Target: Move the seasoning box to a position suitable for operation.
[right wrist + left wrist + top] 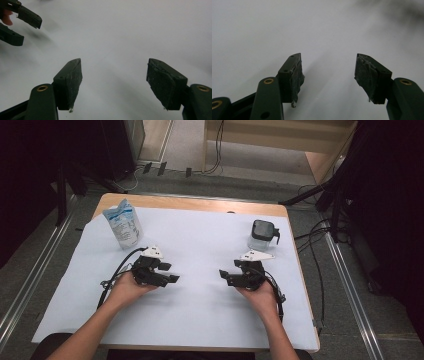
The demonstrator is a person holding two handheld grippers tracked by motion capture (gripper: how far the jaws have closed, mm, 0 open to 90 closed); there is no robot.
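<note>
Fingers (364, 75) of both grippers spread, empty; white sheet (200, 245) open between them.

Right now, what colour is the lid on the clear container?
Black, on the clear container at the far right of the table; the high view shows it best.

Both forearms enter from below. The left gripper (169, 272) and right gripper (224, 276) face each other, apart. Jaws of each stand apart, empty.
</note>
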